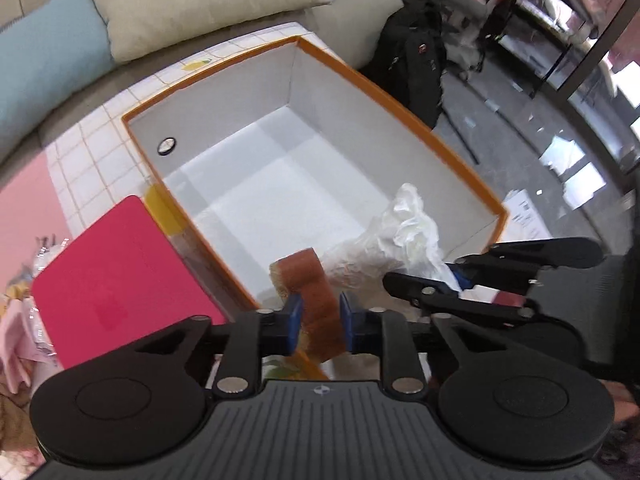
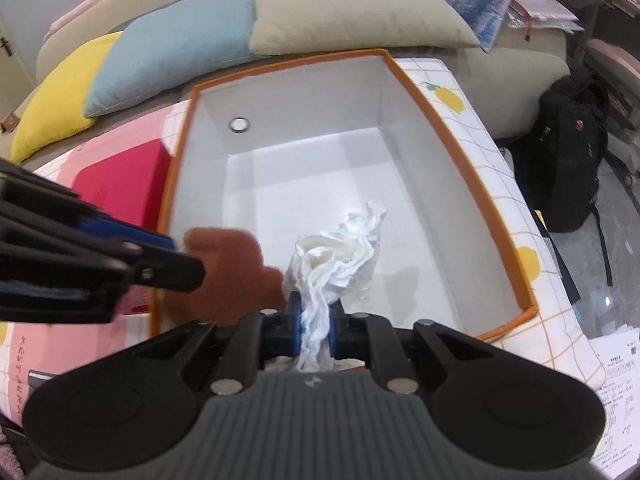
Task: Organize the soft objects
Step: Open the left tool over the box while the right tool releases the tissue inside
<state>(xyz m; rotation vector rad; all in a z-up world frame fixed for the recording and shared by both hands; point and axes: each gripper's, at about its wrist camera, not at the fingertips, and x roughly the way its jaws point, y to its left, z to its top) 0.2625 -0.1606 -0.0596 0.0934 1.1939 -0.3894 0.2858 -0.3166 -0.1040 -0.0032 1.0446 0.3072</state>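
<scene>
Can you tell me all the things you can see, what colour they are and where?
Storage box: one, orange rim, grey inside, on the table.
Brown soft thing: one, held over the box's near edge.
White crumpled cloth: one, held over the box.
Red flat case: one, on the table left of the box.
Tablecloth: one, white with orange checks and lemons.
Pillows: three, beige, blue, yellow, on the sofa behind.
Backpack: one, black, on the floor, right.
Left hand-held gripper: black, blue pads, gripping the brown thing.
Right hand-held gripper: black, blue pads, gripping the cloth.
</scene>
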